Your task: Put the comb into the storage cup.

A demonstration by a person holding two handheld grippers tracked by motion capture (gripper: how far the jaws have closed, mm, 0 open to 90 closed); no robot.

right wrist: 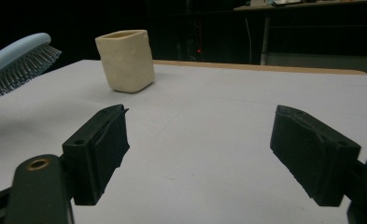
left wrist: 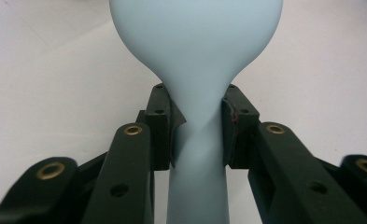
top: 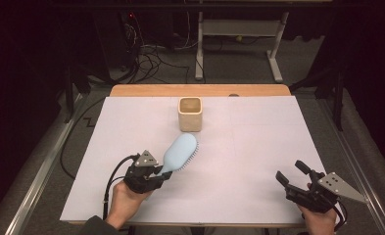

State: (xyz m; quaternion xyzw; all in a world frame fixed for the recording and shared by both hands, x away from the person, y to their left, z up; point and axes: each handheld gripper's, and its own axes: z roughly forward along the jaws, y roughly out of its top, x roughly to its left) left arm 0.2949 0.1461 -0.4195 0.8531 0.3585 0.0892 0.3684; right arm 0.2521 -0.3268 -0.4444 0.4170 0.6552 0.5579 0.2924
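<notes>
A light blue hairbrush [top: 180,152] is held off the white table, head pointing toward the far side and bristles facing right. My left gripper [top: 163,172] is shut on its handle; in the left gripper view both pads clamp the narrow neck of the hairbrush [left wrist: 197,135] below the oval head. A cream square cup [top: 190,113] stands upright at the table's far middle, just beyond the brush head. My right gripper [top: 292,172] rests open near the front right edge with nothing between its jaws. The right gripper view shows the cup [right wrist: 125,60] and the brush bristles [right wrist: 20,65] at far left.
The white sheet [top: 258,142] covers the table, with a wooden strip [top: 200,90] along the far edge. Beyond it are a dark floor, cables and a table frame [top: 239,44].
</notes>
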